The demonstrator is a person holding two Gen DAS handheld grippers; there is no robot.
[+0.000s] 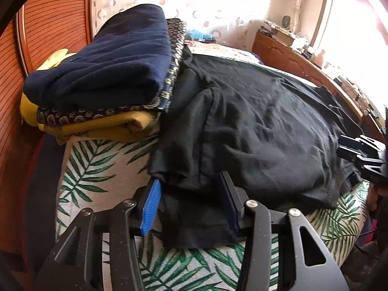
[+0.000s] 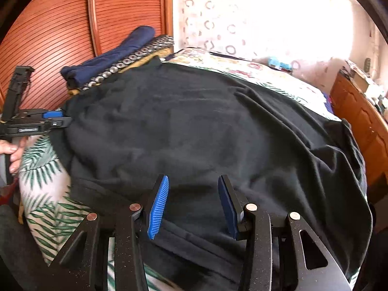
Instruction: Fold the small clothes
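A black garment (image 1: 266, 121) (image 2: 194, 121) lies spread and wrinkled over a bed with a palm-leaf sheet (image 1: 97, 167) (image 2: 46, 194). My left gripper (image 1: 191, 179) sits at the garment's near left corner. Its jaws stand apart, with a bunched fold of the black cloth lying between the blue pads (image 1: 150, 208). My right gripper (image 2: 194, 179) hovers open over the garment's near hem, and the cloth passes under its pads (image 2: 158, 208) without being pinched. The left gripper (image 2: 36, 121) also shows in the right wrist view, held by a hand (image 2: 13, 151). The right gripper (image 1: 363, 155) shows at the edge of the left wrist view.
A stack of folded clothes (image 1: 109, 68) (image 2: 109, 55), navy on top of patterned and mustard pieces, sits at the garment's far left corner. A slatted wooden door (image 1: 48, 24) (image 2: 60, 24) stands behind it. A cluttered wooden dresser (image 1: 291, 58) (image 2: 359, 111) runs along the right by a bright window.
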